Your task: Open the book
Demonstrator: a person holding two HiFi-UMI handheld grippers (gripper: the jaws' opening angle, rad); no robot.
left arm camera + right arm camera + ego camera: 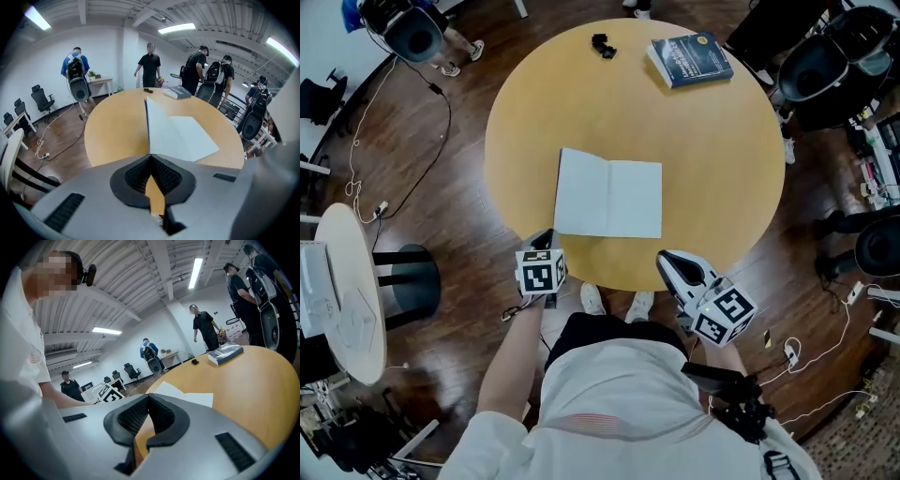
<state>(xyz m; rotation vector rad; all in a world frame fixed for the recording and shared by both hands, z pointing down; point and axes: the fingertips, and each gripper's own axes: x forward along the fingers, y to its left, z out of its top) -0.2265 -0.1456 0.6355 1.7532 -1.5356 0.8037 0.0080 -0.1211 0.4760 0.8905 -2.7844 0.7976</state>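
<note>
A white book lies open and flat in the middle of the round wooden table, its blank pages facing up. My left gripper hovers at the table's near edge, just off the book's near left corner, shut and empty. In the left gripper view the open book sits straight ahead of the closed jaws. My right gripper is at the near edge, right of the book, also shut with nothing in it. The right gripper view shows the book's pages just beyond its jaws.
A closed blue book lies at the table's far right, and a small black object at the far edge. Several people stand beyond the table. A small white side table and cables lie on the floor to the left.
</note>
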